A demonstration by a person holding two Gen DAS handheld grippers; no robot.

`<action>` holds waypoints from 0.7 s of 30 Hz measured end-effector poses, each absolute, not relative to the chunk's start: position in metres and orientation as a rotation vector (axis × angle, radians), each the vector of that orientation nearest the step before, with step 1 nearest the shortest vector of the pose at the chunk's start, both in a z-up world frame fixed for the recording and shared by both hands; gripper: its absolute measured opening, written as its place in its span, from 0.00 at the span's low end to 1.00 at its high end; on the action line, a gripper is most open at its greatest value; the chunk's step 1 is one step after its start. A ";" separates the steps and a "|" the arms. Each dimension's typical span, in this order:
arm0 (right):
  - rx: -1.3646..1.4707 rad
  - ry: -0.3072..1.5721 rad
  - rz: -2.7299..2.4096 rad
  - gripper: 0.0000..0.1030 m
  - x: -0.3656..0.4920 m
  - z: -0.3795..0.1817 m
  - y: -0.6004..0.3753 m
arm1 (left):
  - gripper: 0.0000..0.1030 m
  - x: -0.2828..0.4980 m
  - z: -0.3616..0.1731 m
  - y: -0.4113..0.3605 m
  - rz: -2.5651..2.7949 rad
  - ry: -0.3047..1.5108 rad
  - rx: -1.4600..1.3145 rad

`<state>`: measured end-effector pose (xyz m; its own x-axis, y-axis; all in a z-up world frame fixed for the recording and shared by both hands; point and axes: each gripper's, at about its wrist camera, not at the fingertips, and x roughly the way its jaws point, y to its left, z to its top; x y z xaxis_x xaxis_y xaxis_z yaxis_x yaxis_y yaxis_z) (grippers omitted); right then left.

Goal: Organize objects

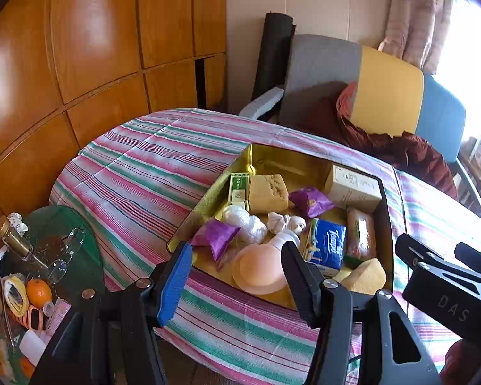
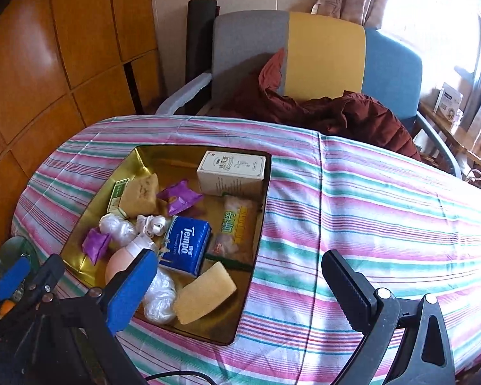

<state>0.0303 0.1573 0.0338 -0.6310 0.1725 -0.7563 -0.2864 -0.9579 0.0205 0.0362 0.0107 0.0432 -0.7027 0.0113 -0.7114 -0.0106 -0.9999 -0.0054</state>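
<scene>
Left wrist view: we are holding our left hand-held gripper [image 1: 237,276] wide open and empty above the near edge of the shallow gold metal tray [image 1: 205,199], which is sitting on the striped cloth-covered tabletop [image 1: 138,166]. Our right hand-held gripper [image 2: 240,279] is hovering equally open over the tray's blue Tempo tissue pack [image 2: 186,245] and yellow sponge [image 2: 205,292].
</scene>
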 end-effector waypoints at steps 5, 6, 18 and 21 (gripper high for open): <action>-1.203 0.180 2.591 1.00 0.029 0.030 0.155 | 0.57 0.037 0.041 0.014 2.862 0.015 -1.230; -1.207 0.176 2.590 1.00 0.029 0.028 0.154 | 0.57 0.037 0.041 0.014 2.860 0.015 -1.233; -1.214 0.179 2.575 1.00 0.031 0.023 0.155 | 0.57 0.033 0.033 0.015 2.799 -0.009 -1.303; -1.211 0.181 2.575 1.00 0.031 0.022 0.155 | 0.57 0.034 0.032 0.017 2.790 -0.002 -1.303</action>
